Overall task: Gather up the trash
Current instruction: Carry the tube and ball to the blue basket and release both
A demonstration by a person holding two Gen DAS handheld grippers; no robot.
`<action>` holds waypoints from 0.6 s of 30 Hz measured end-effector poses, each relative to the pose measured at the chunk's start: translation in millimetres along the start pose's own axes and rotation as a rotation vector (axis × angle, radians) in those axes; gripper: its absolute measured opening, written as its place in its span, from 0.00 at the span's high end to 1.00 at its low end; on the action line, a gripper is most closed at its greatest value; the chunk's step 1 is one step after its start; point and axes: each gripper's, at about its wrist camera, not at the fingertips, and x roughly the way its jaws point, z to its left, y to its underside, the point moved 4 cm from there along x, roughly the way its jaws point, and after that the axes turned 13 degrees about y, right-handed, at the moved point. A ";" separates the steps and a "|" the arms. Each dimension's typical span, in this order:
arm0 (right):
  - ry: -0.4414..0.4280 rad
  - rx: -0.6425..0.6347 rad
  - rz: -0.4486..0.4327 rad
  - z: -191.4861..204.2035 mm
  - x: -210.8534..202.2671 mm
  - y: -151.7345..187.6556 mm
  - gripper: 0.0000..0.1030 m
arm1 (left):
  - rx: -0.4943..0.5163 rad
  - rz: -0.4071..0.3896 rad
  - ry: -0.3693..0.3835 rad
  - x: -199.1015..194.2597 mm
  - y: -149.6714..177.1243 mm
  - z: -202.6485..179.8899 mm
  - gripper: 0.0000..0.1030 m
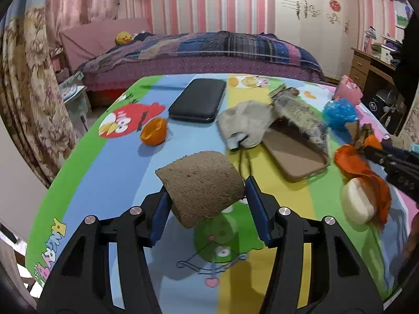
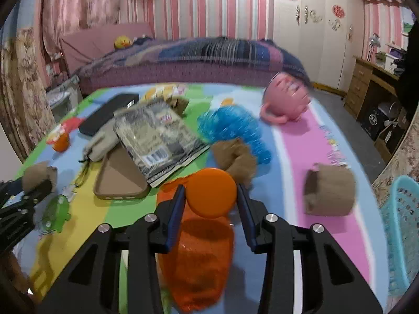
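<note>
Over a cartoon-print table [image 1: 110, 172], the left gripper [image 1: 207, 198] clamps a brown cardboard scrap [image 1: 201, 185] held clear of the surface, while the right gripper [image 2: 209, 196] closes around an orange disc [image 2: 211, 192] atop an orange plastic bag [image 2: 199, 256] lying at the near edge.

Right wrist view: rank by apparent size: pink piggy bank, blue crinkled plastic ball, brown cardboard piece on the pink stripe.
1-2. Blue crinkled plastic ball and brown cardboard piece: look alike; cardboard is nearer, so unsure.
3. Pink piggy bank, farthest away.
</note>
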 end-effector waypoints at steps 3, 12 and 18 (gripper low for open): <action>0.006 0.028 -0.028 -21.0 -21.3 1.1 0.61 | 0.040 -0.014 0.019 -5.9 -4.8 -17.3 0.47; 0.146 0.177 -0.099 -141.3 -85.3 1.2 0.61 | 0.187 -0.057 0.219 -28.7 -25.7 -112.3 0.47; 0.296 0.279 -0.112 -229.9 -127.3 -3.9 0.61 | 0.261 -0.094 0.412 -38.2 -53.0 -204.6 0.47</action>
